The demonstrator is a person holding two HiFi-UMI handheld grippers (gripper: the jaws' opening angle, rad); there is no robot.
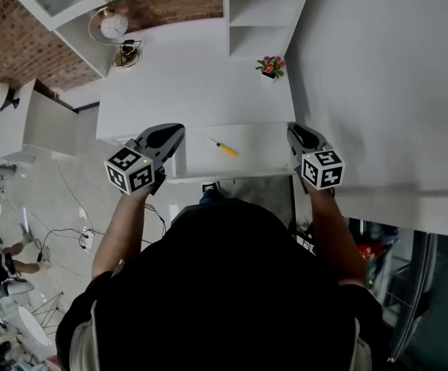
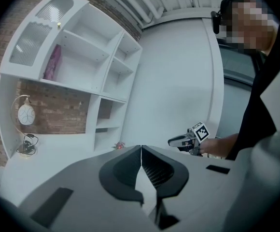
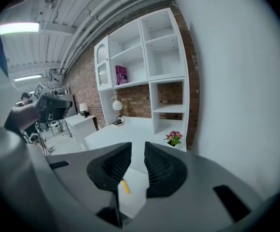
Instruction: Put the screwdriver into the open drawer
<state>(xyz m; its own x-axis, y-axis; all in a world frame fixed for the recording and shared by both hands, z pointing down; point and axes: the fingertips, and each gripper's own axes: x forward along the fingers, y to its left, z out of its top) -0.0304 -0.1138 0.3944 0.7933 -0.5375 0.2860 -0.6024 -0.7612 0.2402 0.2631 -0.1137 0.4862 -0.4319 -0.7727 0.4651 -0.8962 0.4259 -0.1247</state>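
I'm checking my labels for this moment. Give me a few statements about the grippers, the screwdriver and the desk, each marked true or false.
1. The left gripper has its jaws together with nothing between them. True.
2. The right gripper is holding the screwdriver. False: its jaws are apart and empty, and the screwdriver lies on the white surface between the two grippers.
3. A small pot of flowers stands on the desk beside the shelf unit. True.
4. The screwdriver's handle is red. False: it is yellow.
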